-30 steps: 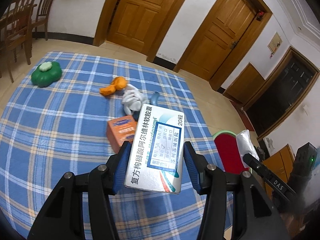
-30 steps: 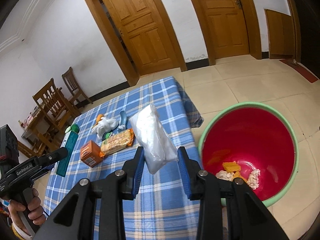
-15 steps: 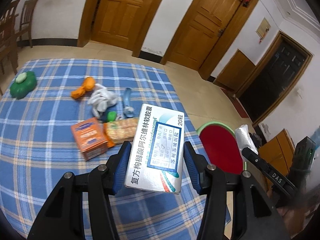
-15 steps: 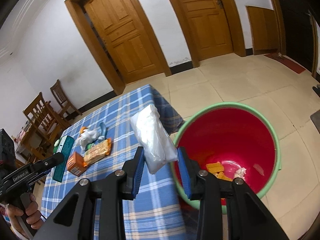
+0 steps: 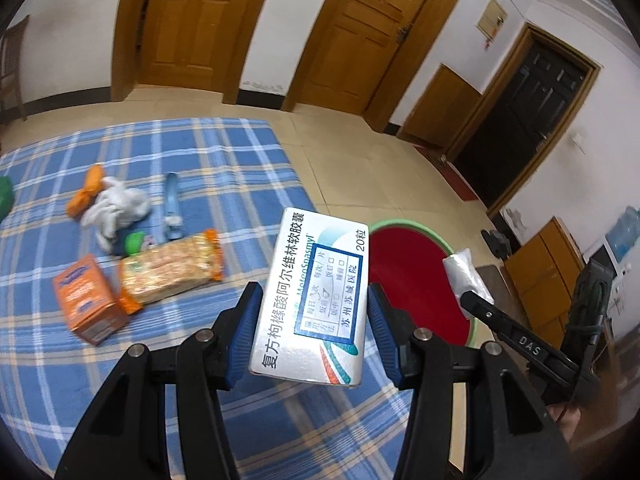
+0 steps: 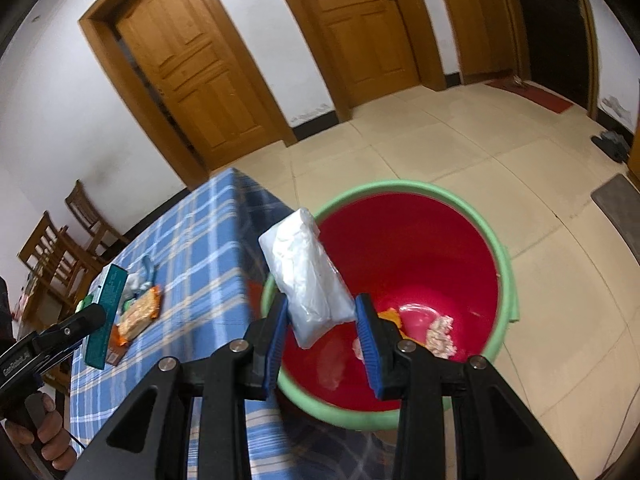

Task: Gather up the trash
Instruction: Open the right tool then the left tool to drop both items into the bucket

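Note:
My left gripper (image 5: 314, 320) is shut on a white medicine box (image 5: 320, 300) with blue print, held above the table's right edge. My right gripper (image 6: 322, 320) is shut on a white plastic packet (image 6: 308, 276), which hangs over the near-left rim of the red bin (image 6: 420, 248) with a green rim. Scraps (image 6: 440, 332) lie at the bin's bottom. In the left wrist view the bin (image 5: 412, 276) stands on the floor just right of the table, with the packet (image 5: 466, 276) and right gripper above it. The medicine box (image 6: 106, 312) shows at the left in the right wrist view.
On the blue plaid tablecloth (image 5: 200, 152) lie an orange box (image 5: 88, 304), a snack pack (image 5: 172, 266), a crumpled tissue (image 5: 116, 208), an orange scrap (image 5: 84, 192) and a blue piece (image 5: 172, 208). Wooden chairs (image 6: 56, 248) stand beyond the table. Tiled floor surrounds the bin.
Both grippers have swung right toward the bin with their loads. The right gripper now has the packet over the bin's rim instead of over the table.

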The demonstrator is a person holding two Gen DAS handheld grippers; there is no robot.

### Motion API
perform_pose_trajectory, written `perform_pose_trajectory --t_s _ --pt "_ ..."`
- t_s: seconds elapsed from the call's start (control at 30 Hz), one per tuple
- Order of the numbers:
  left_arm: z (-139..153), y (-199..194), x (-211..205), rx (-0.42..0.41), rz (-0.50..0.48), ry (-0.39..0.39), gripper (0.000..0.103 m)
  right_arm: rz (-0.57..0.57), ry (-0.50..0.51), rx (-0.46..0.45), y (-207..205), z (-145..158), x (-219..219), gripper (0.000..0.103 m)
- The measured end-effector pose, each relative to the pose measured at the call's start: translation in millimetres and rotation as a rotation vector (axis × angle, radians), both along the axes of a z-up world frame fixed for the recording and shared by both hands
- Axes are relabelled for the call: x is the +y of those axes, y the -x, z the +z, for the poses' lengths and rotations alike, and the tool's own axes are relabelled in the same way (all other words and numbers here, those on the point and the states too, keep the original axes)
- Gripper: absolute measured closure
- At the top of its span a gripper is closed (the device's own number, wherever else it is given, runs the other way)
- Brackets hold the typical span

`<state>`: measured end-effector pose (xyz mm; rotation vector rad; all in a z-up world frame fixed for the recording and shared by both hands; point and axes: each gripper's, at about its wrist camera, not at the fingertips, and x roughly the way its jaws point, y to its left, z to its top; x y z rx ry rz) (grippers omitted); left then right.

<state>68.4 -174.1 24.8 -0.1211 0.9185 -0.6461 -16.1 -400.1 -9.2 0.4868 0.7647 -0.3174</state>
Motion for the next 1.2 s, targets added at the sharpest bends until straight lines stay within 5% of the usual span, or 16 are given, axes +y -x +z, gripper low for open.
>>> perform_pose_trajectory --t_s 0.3,0.8,1.2 --pt "-11 4 -49 0.015 -0.101 -0.042 0.05 -0.096 -0.067 0.054 9 -16 -33 0.063" --pt "-34 11 -115 0.03 -0.242 -0.101 0.05 -0.171 -0.079 -0.007 28 -4 -53 0.059" --pt "-29 17 -131 0.005 -0.262 -0.113 0.041 -0.186 -0.085 -0.015 32 -4 -58 0.058"
